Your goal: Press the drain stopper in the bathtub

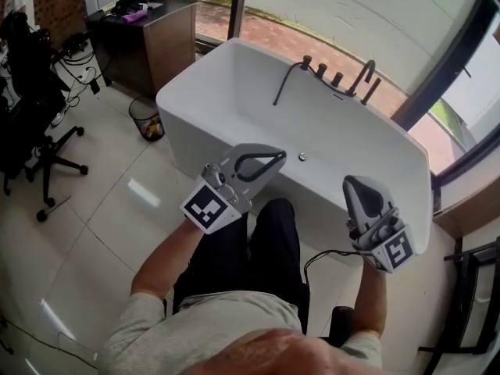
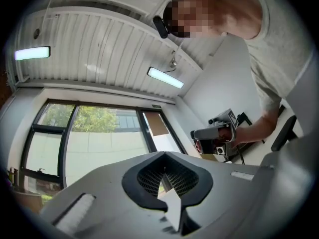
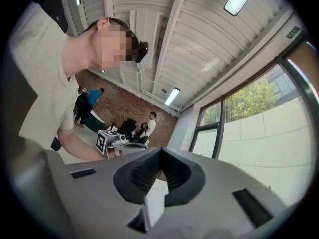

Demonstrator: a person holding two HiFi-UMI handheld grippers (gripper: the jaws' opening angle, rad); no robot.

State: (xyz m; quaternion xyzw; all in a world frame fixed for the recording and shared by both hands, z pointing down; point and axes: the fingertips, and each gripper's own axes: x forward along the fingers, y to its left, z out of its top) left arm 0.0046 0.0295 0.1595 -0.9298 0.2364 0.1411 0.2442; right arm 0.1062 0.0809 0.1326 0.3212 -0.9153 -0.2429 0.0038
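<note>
A white freestanding bathtub (image 1: 234, 84) stands in front of me in the head view. A small round chrome drain stopper (image 1: 302, 156) shows inside it, near the rim closest to me. My left gripper (image 1: 275, 157) is held over that near rim, just left of the stopper, and is shut on nothing. My right gripper (image 1: 353, 184) hovers to the stopper's right, also shut and empty. Both gripper views face the ceiling. In them the left gripper (image 2: 164, 180) and the right gripper (image 3: 158, 176) have their jaws pressed together.
Black faucet fittings (image 1: 337, 78) line the tub's far rim by the window. A wire waste bin (image 1: 146, 120) stands at the tub's left end, with a dark cabinet (image 1: 152, 37) and an office chair (image 1: 35, 123) beyond. A black cable (image 1: 322, 258) trails near my legs.
</note>
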